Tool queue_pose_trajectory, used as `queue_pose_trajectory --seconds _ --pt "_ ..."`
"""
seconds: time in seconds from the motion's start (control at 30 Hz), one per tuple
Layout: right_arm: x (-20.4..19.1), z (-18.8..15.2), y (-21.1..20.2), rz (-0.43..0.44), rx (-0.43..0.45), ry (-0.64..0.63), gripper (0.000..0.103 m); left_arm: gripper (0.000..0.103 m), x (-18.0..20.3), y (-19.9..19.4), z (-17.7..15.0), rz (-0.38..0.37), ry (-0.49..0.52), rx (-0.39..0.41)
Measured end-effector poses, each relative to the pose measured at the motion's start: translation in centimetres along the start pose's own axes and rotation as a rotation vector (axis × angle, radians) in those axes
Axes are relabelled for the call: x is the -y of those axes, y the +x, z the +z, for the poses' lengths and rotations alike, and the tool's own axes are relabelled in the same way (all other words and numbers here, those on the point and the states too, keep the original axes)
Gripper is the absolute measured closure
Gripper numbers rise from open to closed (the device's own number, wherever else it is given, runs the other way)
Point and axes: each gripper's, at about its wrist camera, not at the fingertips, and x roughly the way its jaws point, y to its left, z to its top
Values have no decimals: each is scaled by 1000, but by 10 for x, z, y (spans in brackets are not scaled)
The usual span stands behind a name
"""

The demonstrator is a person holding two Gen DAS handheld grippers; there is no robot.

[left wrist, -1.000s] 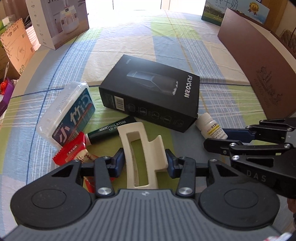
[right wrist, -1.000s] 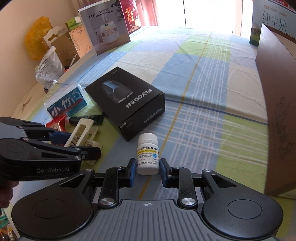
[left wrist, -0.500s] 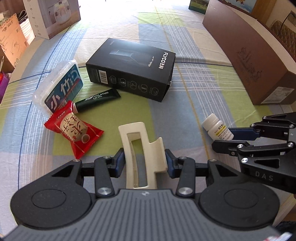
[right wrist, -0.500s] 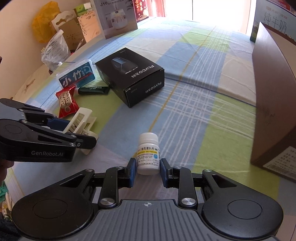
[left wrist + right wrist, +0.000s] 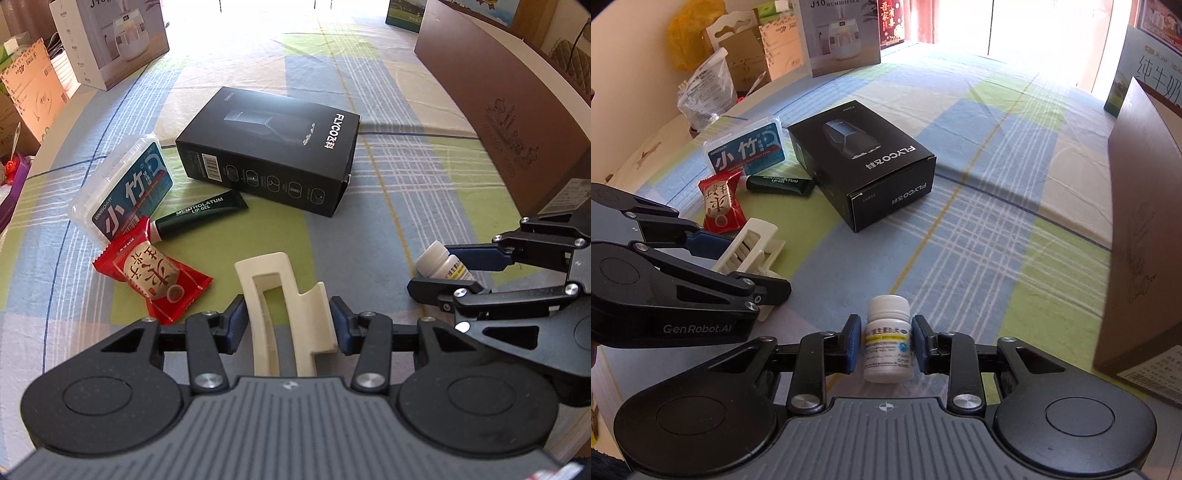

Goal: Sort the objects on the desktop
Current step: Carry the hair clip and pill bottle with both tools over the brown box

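Observation:
A cream hair clip (image 5: 284, 295) sticks up between the blue pads of my left gripper (image 5: 286, 325), which is shut on it while its jaws ease open slightly. The right wrist view shows the same hair clip (image 5: 753, 243) held above the cloth. My right gripper (image 5: 884, 343) is shut on a small white pill bottle (image 5: 888, 339) with a yellow and blue label. From the left wrist view that pill bottle (image 5: 437, 262) and the right gripper (image 5: 447, 269) sit at the right. On the cloth lie a black box (image 5: 273, 155), a clear floss case (image 5: 125, 188), a green lip gel tube (image 5: 199, 214) and a red snack packet (image 5: 155, 277).
A long brown carton (image 5: 509, 122) stands along the right edge of the striped tablecloth (image 5: 406, 184). A white humidifier box (image 5: 122, 37) and cardboard items (image 5: 29, 96) line the far left. Bags and packets (image 5: 705, 92) crowd the left side.
Both grippers drew back toward the table's near edge with their objects, so the black box and pile look farther off. The red packet came fully into sight. The right gripper rolled a little.

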Motion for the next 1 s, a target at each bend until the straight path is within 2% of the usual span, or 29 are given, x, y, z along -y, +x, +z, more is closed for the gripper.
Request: queue_pose_trajectory --seconds 0.23,0.6,0.77,1.0 --pt "2 -10 -8 28 -15 16 79 62 6 -6 -9 -14 8 -2" --pt "23 -38 -37 86 -31 137 79 64 22 -22 -25 -57 19 -18" --pt "38 -47 -64 103 21 191 79 67 34 -38 -22 -83 36 2" --pt "62 -54 -105 96 106 243 79 67 63 -62 -6 -128 89 74"
